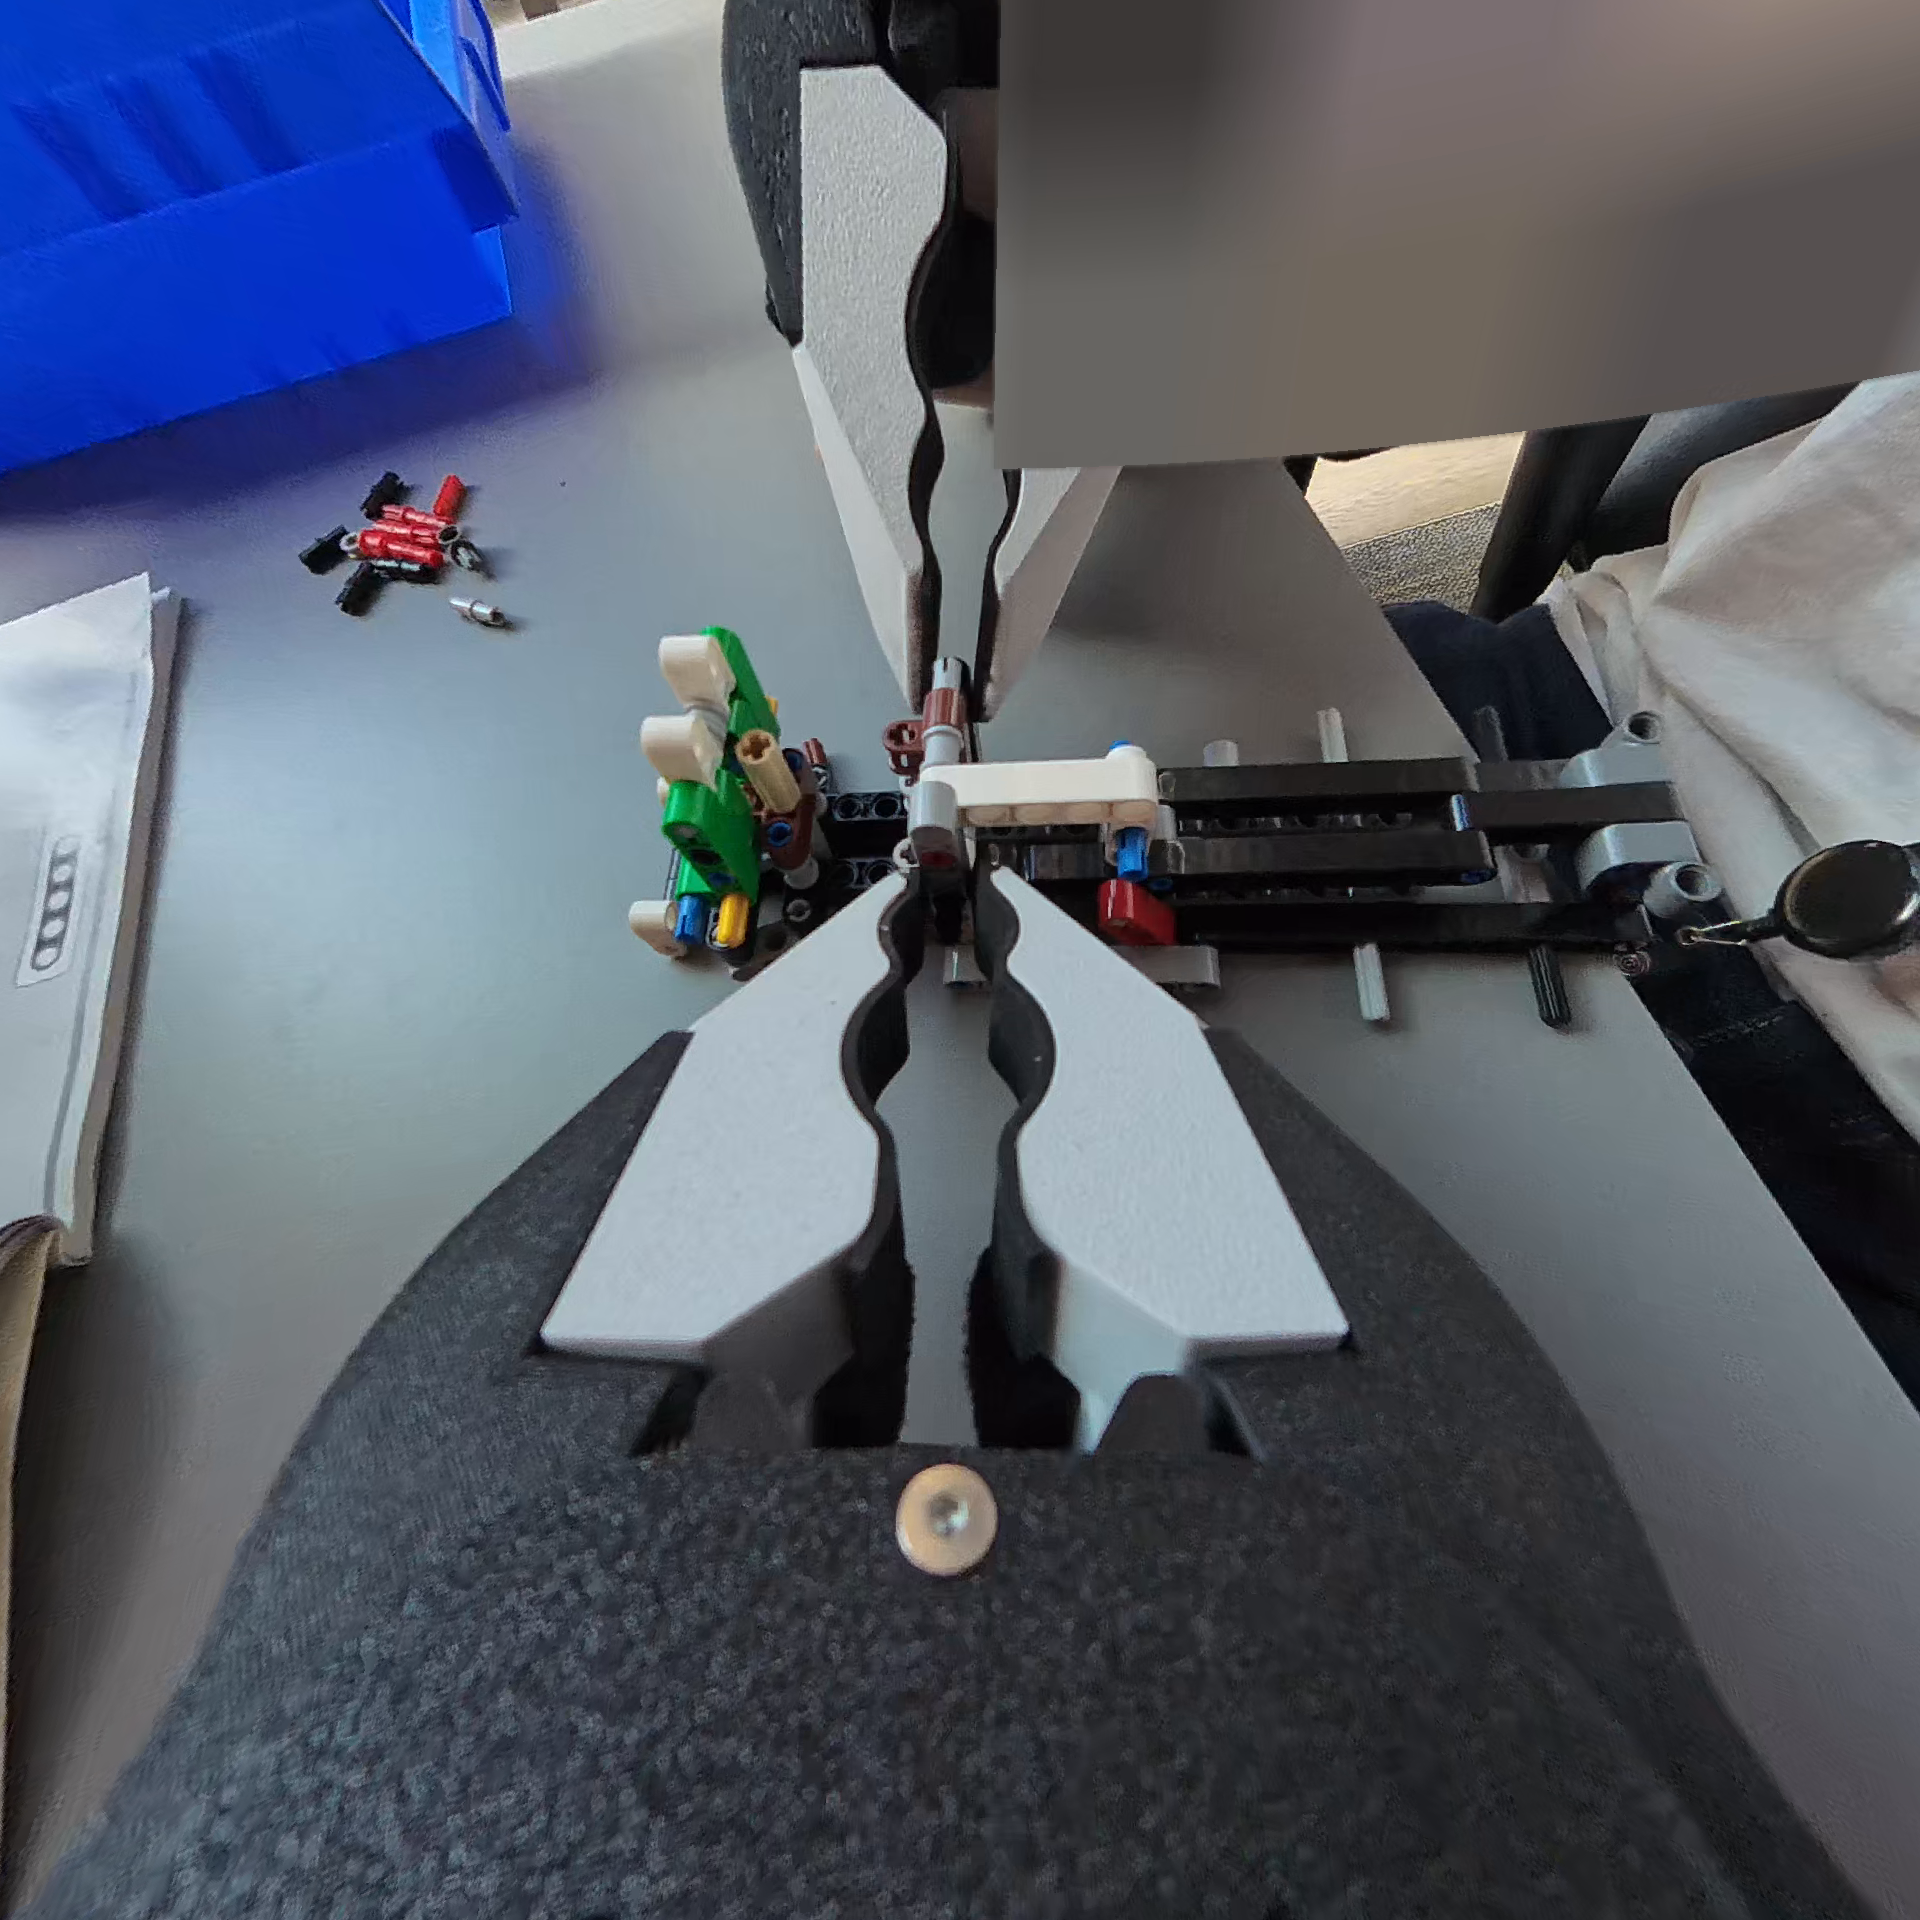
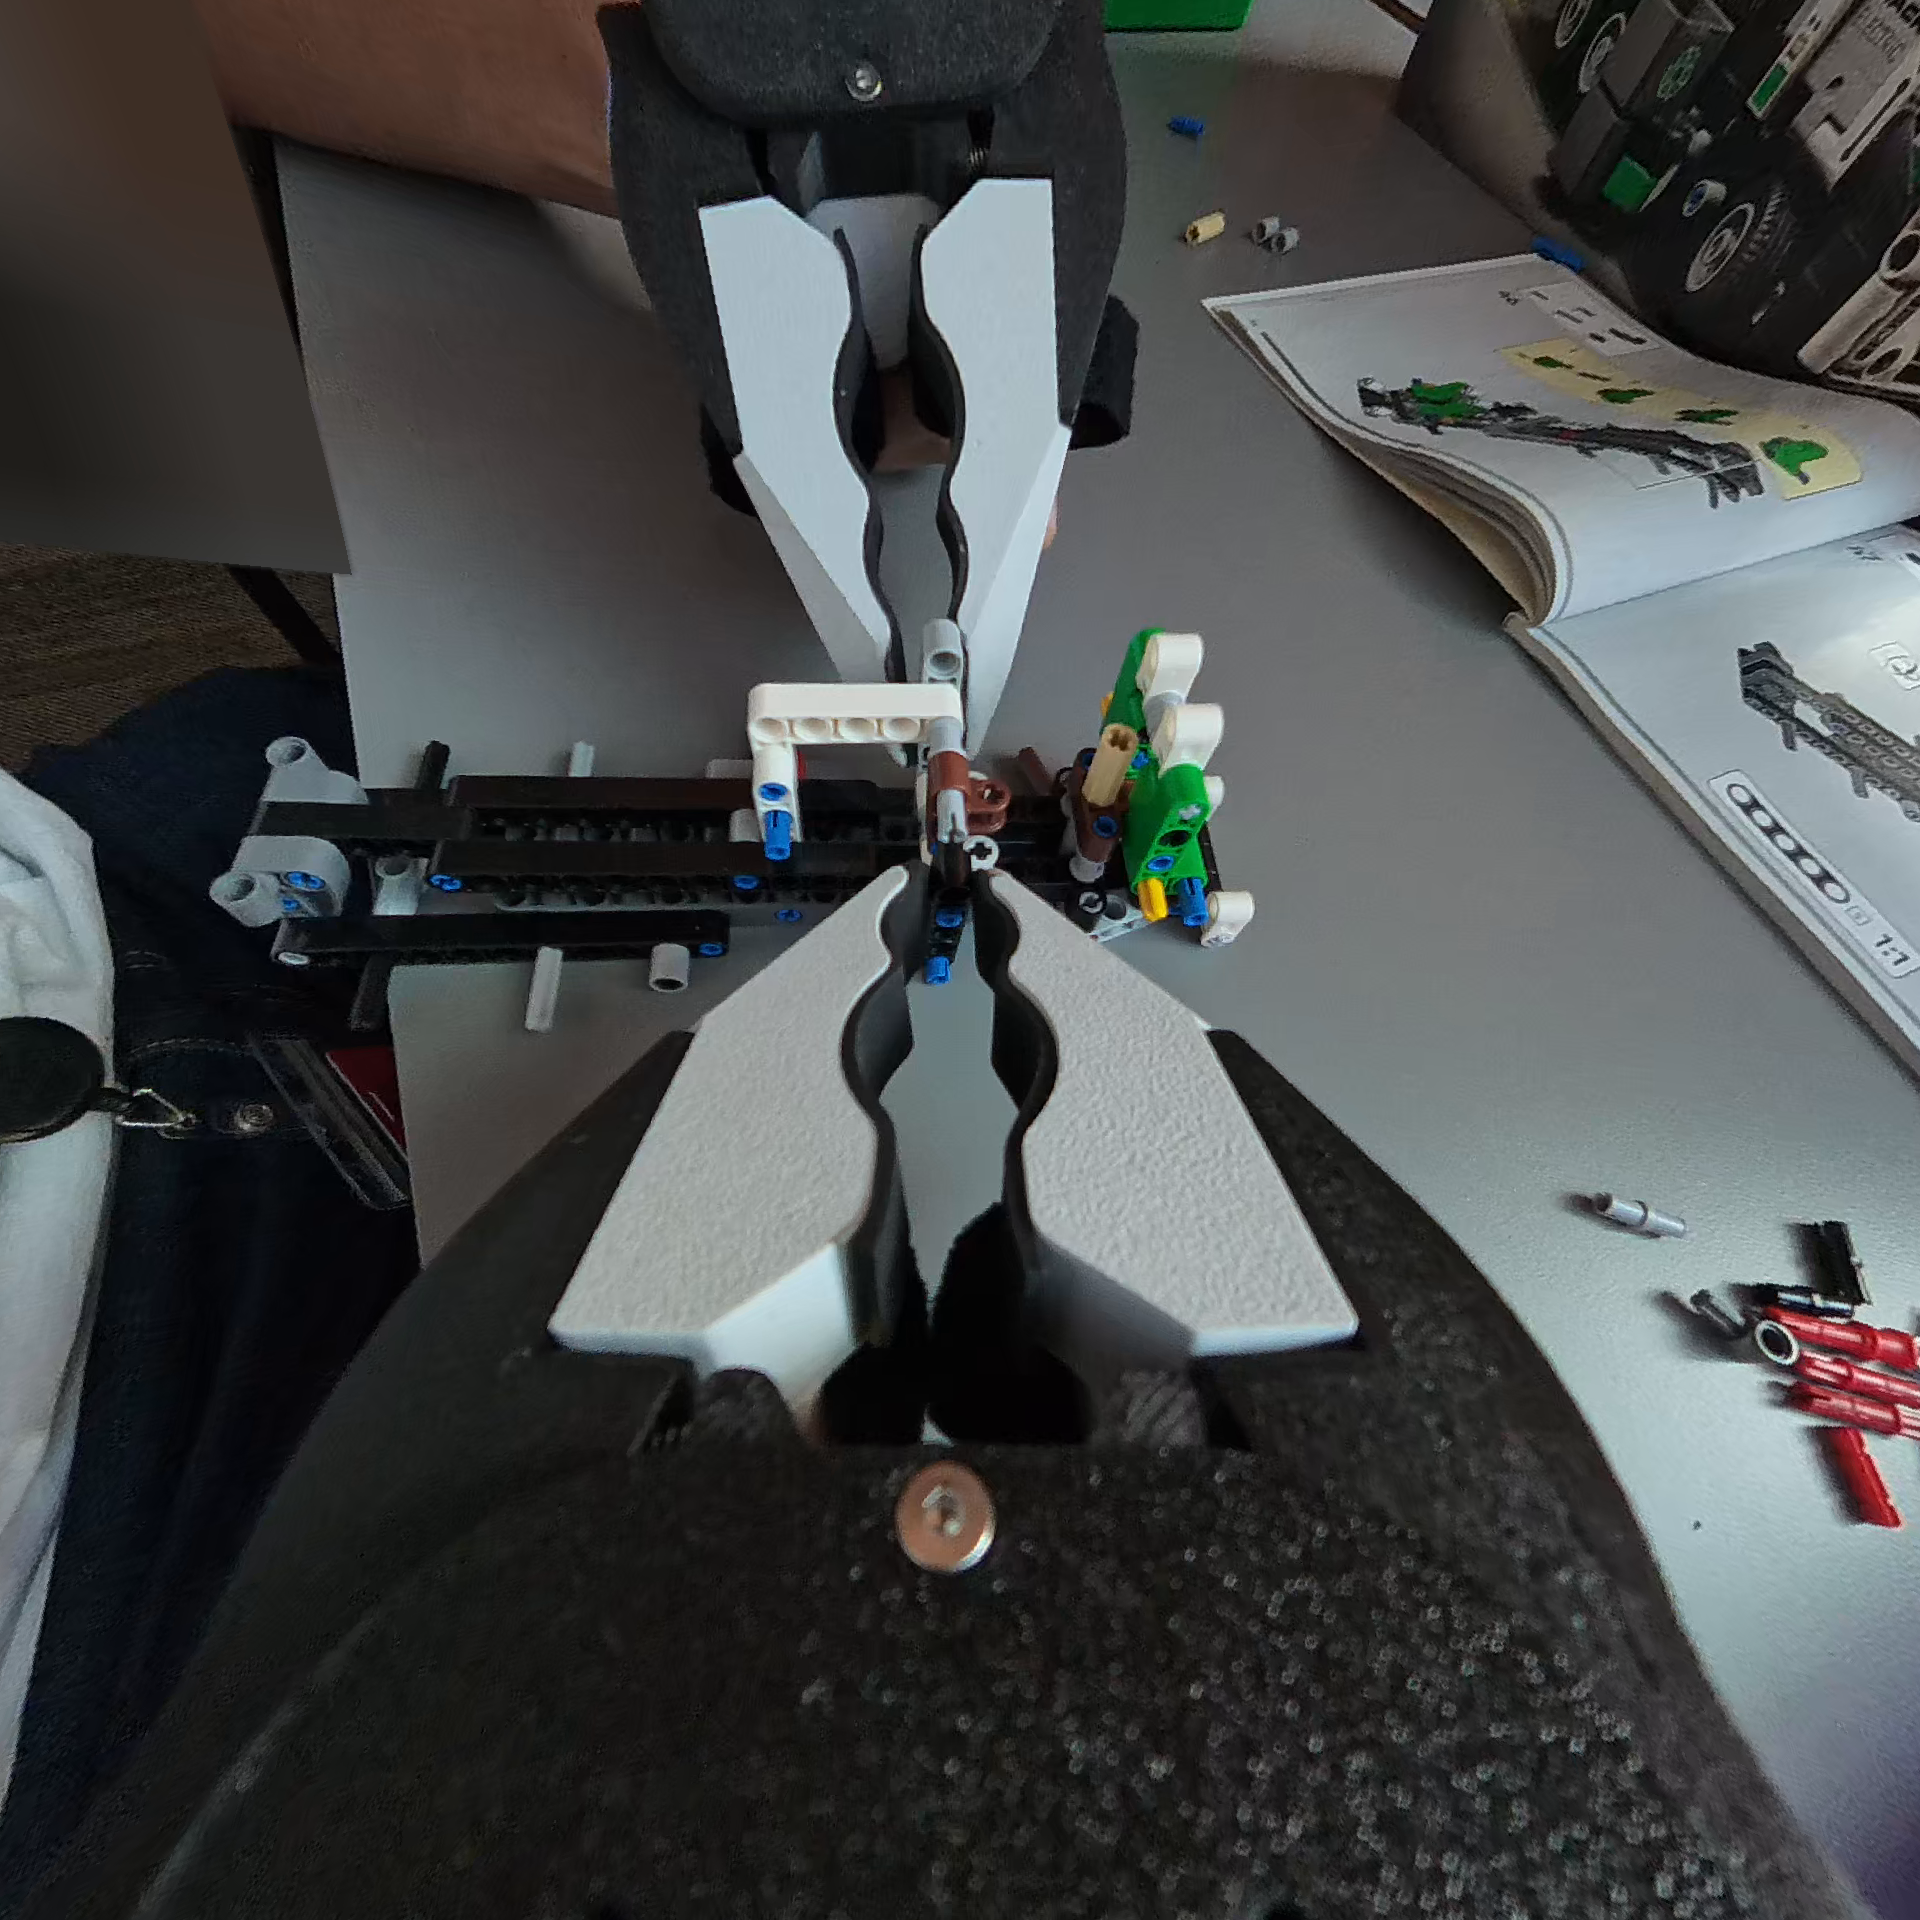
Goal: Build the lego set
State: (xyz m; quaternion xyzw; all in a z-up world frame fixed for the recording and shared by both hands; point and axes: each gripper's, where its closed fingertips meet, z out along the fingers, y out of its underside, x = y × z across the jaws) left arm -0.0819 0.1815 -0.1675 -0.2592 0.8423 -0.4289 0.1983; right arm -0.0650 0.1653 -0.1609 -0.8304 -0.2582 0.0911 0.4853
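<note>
Your left gripper (image 1: 943, 902) pinches the grey connector (image 1: 938, 821) on the white beam (image 1: 1049, 784); your right gripper (image 2: 940, 883) clamps the black frame (image 2: 623, 831) lying on the table (image 2: 1455, 935). The build is partly done; loose red pins (image 2: 1849, 1361) remain, so plenty is left

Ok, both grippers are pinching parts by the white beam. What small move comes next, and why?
Probably ease the right gripper forward, pressing its grey axle and brown connector toward the grey connector at the end of the white beam. The left gripper is shut on that connector and braces it. The parts look lined up, but I cannot tell whether they are seated.
</note>
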